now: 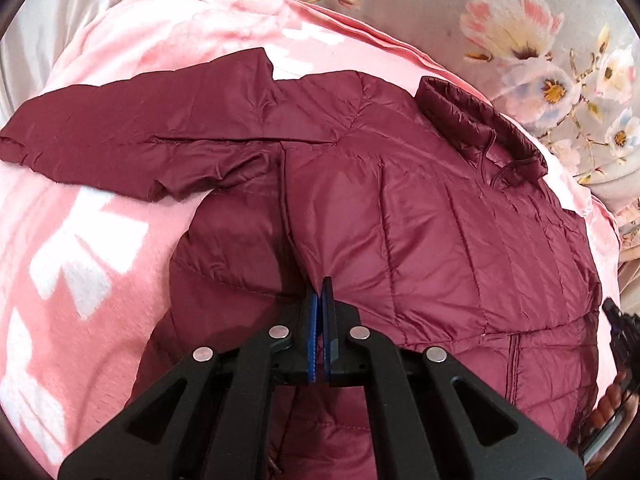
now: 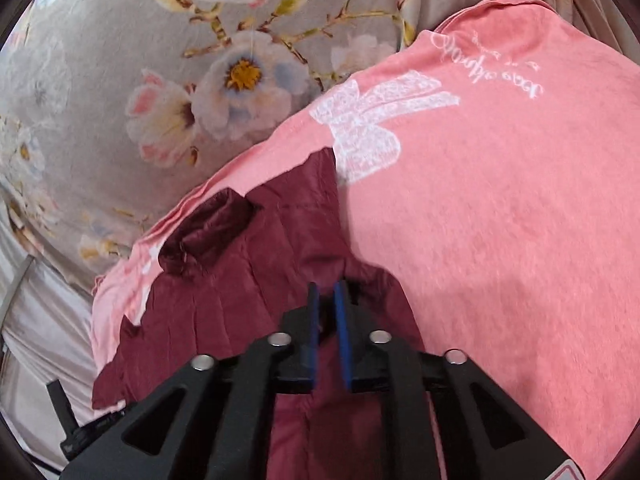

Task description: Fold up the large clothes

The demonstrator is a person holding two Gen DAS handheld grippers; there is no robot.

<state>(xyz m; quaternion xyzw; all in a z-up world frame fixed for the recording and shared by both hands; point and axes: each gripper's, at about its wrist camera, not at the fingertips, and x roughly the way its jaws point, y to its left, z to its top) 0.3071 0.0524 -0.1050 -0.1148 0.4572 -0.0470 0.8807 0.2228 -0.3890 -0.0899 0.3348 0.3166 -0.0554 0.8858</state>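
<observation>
A maroon quilted jacket (image 1: 440,220) lies front up on a pink blanket (image 1: 80,240), with its collar (image 1: 480,120) at the far right and one sleeve (image 1: 140,132) stretched out to the left. My left gripper (image 1: 322,284) is shut on a raised crease of the jacket near the armpit seam. In the right wrist view the jacket (image 2: 260,280) shows at its other side edge. There my right gripper (image 2: 326,290) holds a narrow gap with bunched maroon fabric pressed between its blue pads. The hem is hidden under both grippers.
The pink blanket (image 2: 500,220) has white bow prints and lies on a grey floral bedsheet (image 2: 160,100). In the left wrist view that bedsheet (image 1: 540,40) lies beyond the collar. A person's hand (image 1: 608,400) shows at the right rim.
</observation>
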